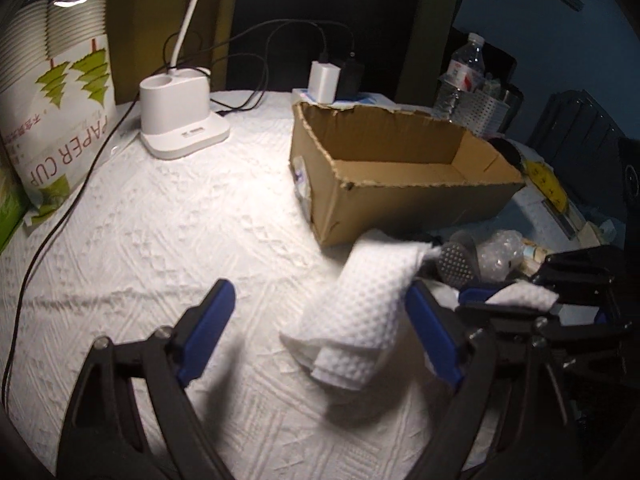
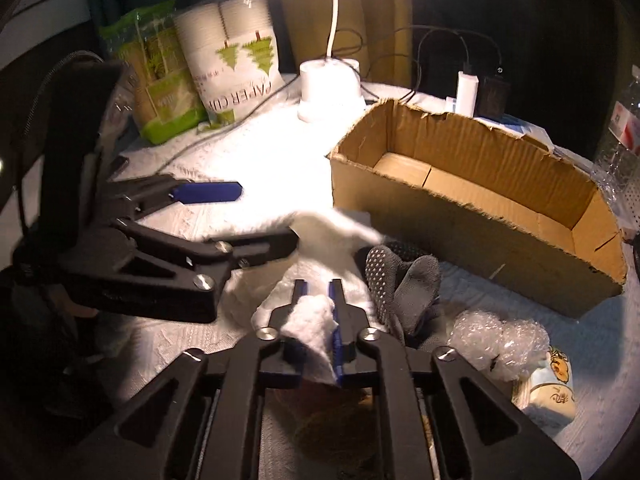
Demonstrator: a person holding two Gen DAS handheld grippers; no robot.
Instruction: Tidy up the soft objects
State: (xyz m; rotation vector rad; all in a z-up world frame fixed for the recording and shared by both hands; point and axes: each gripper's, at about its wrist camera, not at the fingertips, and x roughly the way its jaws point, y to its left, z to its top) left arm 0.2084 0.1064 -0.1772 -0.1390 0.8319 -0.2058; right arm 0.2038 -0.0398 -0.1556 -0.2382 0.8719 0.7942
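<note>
While the left wrist view looks down the left gripper, its blue-padded jaws stand wide apart around a white, dimple-textured folded cloth that hangs just above the white quilted table cover, apparently touching only the right pad. That cloth is light and limp, so it will likely sag and unfold; taking it near a folded edge should keep it together. Beyond sits an open brown cardboard box, empty.

From the right wrist view, the right gripper is pinched tight on a bunched corner of the same cloth. Only here do a grey dotted glove and a crumpled clear bubble wrap show plainly beside the box.
</note>
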